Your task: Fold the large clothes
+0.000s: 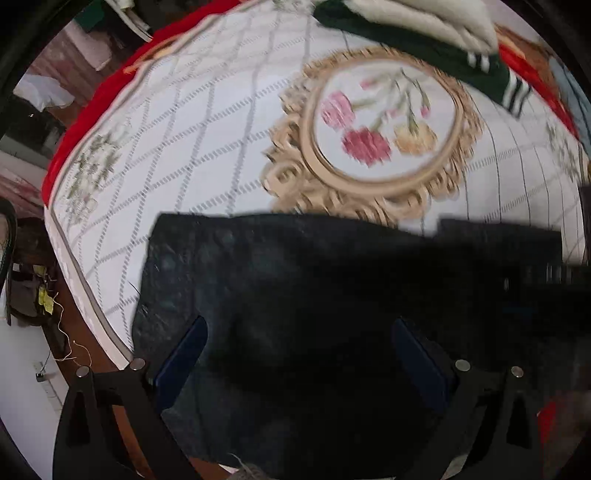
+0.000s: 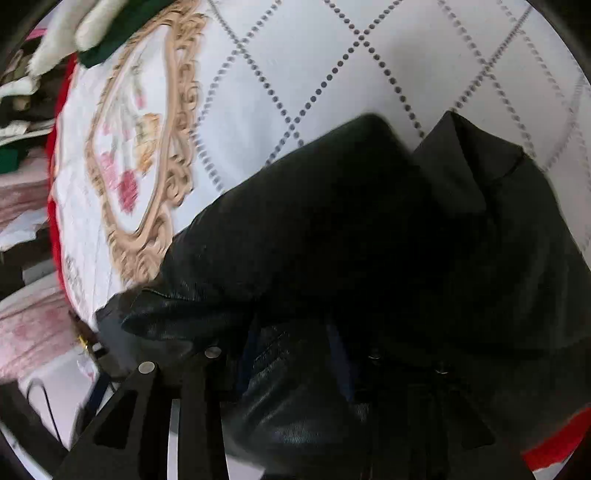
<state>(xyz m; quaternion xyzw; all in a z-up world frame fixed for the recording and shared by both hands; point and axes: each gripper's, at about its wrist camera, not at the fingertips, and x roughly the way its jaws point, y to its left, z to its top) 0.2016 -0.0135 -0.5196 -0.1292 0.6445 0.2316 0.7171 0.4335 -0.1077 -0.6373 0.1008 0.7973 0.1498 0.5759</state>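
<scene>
A large black leather-like jacket (image 1: 332, 295) lies on a white quilted bed cover (image 1: 184, 129) with a floral medallion. My left gripper (image 1: 299, 343) is open above the jacket, its blue-padded fingers (image 1: 181, 350) spread wide over the dark fabric. In the right wrist view the jacket (image 2: 351, 229) is bunched up, with a collar or flap raised at the upper right. My right gripper (image 2: 291, 354) is down in the jacket's folds, its fingers close together with black fabric between them.
A folded pile of green and cream clothes (image 1: 424, 33) sits at the far edge of the bed, also seen in the right wrist view (image 2: 92, 33). The bed's red border (image 1: 92, 110) runs along the left side. Pink bedding (image 2: 26, 314) lies beyond the bed's edge.
</scene>
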